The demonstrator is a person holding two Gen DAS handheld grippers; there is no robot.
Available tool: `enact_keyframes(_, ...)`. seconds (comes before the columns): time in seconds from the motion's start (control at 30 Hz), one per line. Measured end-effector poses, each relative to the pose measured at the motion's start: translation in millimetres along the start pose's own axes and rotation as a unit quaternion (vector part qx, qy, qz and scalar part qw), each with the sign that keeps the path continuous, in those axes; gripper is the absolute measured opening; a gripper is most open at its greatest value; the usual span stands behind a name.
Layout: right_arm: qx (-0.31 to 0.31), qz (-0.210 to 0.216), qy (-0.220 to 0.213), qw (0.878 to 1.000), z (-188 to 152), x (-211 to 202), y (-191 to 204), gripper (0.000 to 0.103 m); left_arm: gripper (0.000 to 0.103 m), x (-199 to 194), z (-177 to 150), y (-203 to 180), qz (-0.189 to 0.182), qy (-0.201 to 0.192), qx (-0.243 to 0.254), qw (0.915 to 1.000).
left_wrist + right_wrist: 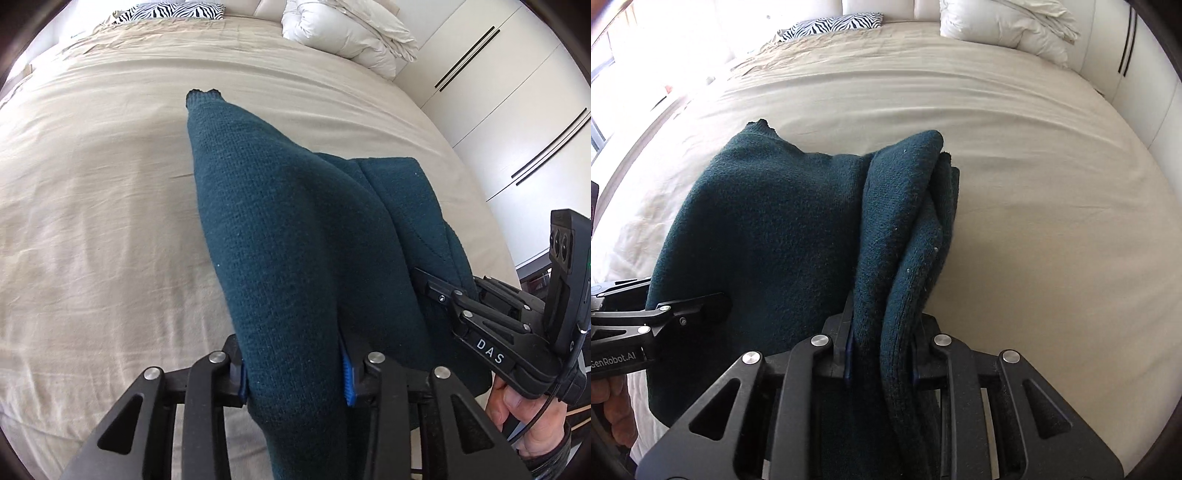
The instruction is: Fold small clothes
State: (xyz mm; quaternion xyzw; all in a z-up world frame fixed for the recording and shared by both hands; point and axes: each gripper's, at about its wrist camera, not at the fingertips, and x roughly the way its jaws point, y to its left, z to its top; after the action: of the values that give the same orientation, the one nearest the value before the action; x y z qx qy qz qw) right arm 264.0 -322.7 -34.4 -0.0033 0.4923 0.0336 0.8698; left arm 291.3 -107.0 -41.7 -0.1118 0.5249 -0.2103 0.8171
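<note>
A dark teal knit sweater (288, 236) hangs bunched and folded over above the beige bed sheet (92, 221). My left gripper (295, 373) is shut on one thick fold of it, blue pads pressed on both sides. My right gripper (882, 350) is shut on another bunched fold of the same sweater (775, 236). In the left wrist view the right gripper (436, 284) bites the sweater's right side. In the right wrist view the left gripper (716, 306) bites its left side. A ribbed cuff or hem (203, 96) points away from me.
The bed sheet (1034, 206) spreads wide around the sweater. A white duvet (347, 33) is heaped at the far right and a zebra-print pillow (173, 10) lies at the far left. White wardrobe doors (517, 122) stand to the right.
</note>
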Motion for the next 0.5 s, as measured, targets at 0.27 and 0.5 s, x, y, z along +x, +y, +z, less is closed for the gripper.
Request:
enact_keyframes(0.27,-0.025,0.039,-0.051,0.998,-56,-86,64,0.019,0.038,-92,-67,22,0.022,-0.036,0.022,0.9989)
enact_keyframes(0.5,-0.03,0.093,-0.059,0.994,-111,-121,114,0.019,0.038,-137,-125,60,0.04,-0.048,0.011,0.998)
